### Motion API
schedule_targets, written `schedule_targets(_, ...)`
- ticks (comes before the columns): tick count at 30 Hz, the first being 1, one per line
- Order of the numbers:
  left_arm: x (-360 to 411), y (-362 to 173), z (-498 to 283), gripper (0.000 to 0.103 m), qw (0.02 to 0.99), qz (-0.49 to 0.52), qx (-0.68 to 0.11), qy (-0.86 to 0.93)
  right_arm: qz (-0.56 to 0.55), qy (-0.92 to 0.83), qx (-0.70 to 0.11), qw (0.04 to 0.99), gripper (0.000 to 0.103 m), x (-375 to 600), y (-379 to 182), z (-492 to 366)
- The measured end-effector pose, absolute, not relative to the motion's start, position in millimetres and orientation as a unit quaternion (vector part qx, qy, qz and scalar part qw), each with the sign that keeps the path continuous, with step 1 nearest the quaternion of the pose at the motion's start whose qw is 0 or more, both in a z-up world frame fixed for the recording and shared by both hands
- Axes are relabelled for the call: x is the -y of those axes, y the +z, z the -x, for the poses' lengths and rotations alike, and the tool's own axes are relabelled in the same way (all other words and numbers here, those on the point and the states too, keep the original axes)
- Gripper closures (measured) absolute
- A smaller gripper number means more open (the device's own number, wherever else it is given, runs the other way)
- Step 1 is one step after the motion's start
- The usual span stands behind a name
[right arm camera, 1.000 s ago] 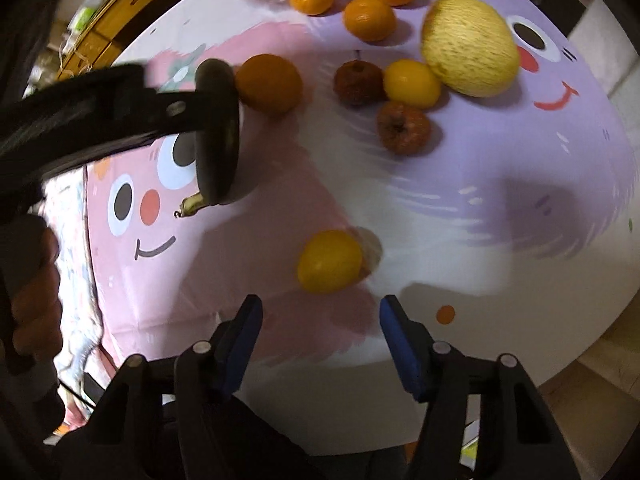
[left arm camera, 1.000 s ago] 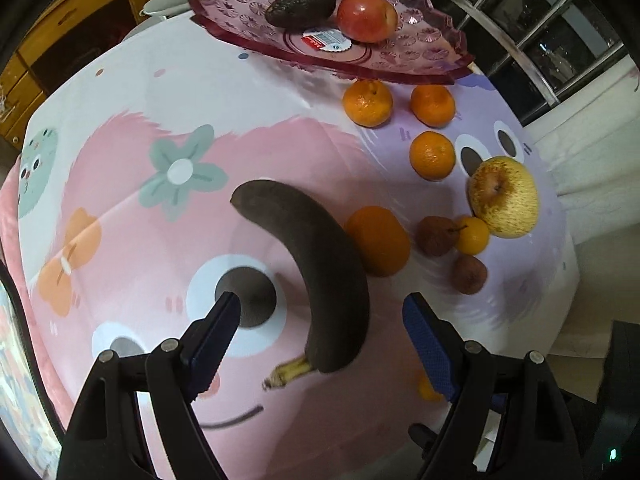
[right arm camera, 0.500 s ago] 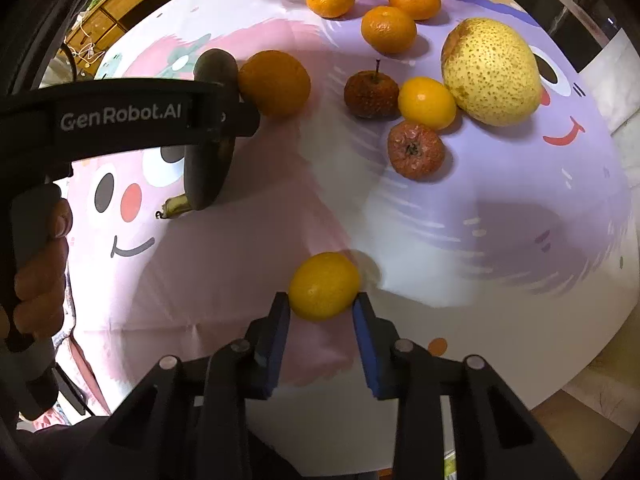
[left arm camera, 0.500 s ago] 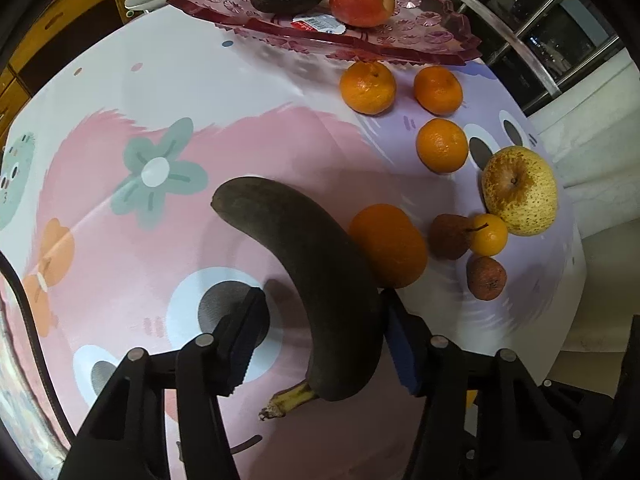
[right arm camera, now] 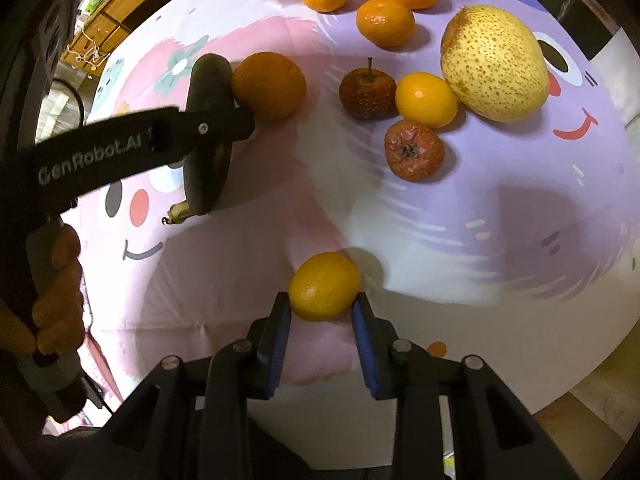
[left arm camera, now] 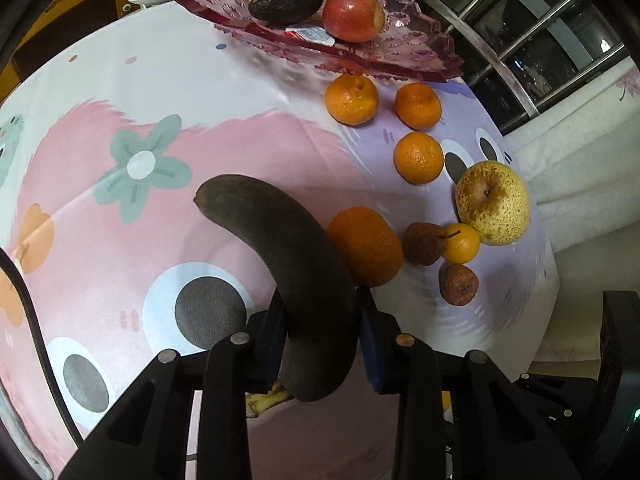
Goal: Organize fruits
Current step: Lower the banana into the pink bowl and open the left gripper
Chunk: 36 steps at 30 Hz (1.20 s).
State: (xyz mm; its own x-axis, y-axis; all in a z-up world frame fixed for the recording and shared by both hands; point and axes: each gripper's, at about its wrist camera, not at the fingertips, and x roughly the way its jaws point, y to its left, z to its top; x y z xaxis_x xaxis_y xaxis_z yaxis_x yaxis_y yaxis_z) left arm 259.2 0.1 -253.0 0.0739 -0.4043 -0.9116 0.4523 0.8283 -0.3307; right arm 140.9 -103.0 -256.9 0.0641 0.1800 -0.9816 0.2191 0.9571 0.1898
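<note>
My left claw clenches the blackened banana mid-counter; my right claw grips a small citrus near the front edge; next I carry both to the pink tray at the far edge

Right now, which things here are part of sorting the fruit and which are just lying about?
Part of the job: banana in left tool; yellow citrus in right tool; pink tray; oranges; pear.
Lying about: paper label; tablecloth.

Blackened banana, speckled yellow pear
</note>
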Motion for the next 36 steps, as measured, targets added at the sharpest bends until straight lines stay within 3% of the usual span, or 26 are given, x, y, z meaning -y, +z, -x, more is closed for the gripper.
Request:
schedule_targets(8,-16,-224,-252,0.073,0.756,0.026,-0.588,-0.286,-0.163,-0.004,-0.676,0.718,0.072,126,-236,-145)
schedule_targets(21,-22,-130,-263,0.073,0.805,0.063,-0.527,-0.264,-0.162,0.010,-0.648,0.744,0.072,164,-167,-150)
schedule_targets(36,13,-84,-319,0.073,0.853,0.091,-0.475,-0.195,-0.124,0.062,-0.600,0.788,0.072,222,-106,-245)
